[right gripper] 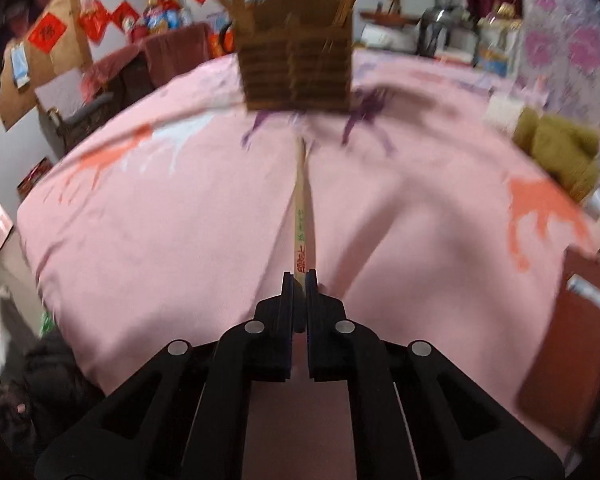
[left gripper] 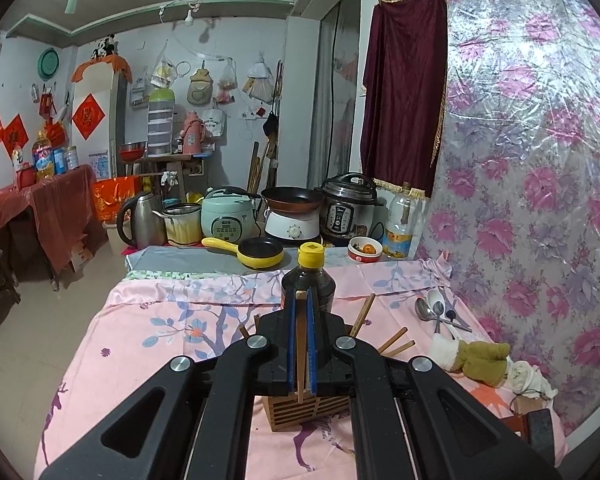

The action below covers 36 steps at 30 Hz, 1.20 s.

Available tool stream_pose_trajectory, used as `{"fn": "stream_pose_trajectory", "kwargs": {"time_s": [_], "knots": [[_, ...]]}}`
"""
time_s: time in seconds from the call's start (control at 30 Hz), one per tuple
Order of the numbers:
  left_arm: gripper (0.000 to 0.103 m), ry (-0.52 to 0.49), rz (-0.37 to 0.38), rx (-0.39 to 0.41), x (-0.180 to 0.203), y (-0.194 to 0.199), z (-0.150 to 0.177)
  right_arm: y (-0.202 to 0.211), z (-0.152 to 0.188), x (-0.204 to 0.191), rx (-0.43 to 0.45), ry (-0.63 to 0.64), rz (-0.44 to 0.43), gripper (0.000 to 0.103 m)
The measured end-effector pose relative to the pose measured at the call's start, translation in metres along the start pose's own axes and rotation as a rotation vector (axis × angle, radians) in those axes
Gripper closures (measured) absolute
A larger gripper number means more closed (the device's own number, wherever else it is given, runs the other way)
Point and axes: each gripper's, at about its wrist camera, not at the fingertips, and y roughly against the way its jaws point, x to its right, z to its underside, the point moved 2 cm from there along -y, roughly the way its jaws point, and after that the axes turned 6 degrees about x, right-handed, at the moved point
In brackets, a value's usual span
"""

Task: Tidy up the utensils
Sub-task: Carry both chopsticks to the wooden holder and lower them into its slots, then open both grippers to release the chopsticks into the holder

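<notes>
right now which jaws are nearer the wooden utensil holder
Left. The left gripper hangs directly over the wooden utensil holder, gripping a chopstick; the right gripper is farther back across the pink cloth.

Slatted wooden holder on pink cloth, chopsticks standing inside, spoons beyond

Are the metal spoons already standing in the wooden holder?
No, the spoons lie flat on the pink cloth near the flowered wall, away from the wooden holder.

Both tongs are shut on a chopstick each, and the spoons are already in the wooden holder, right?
Not the spoons. The left wrist view shows the spoons lying on the cloth by the wall, outside the holder. Both tongs do grip a chopstick: left, right.
</notes>
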Motion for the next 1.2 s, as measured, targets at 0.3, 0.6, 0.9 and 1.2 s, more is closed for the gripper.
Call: {"fn": "stream_pose_trajectory", "kwargs": {"time_s": [0.3,0.6,0.9,1.2], "knots": [[0.097,0.012,-0.010,0.009,-0.005,-0.009,-0.017,0.046,-0.153,0.016,0.289,0.016,-0.002,0.097],[0.097,0.037,-0.026,0.014,-0.013,-0.034,-0.030,0.043,-0.255,0.017,0.306,0.012,-0.051,0.097],[0.037,0.050,-0.060,-0.083,-0.022,-0.075,0.005,-0.038,-0.263,0.012,0.160,0.000,0.009,0.091],[0.030,0.080,-0.108,-0.067,-0.046,-0.060,0.013,-0.010,-0.250,0.022,0.239,-0.051,0.012,0.083]]}}
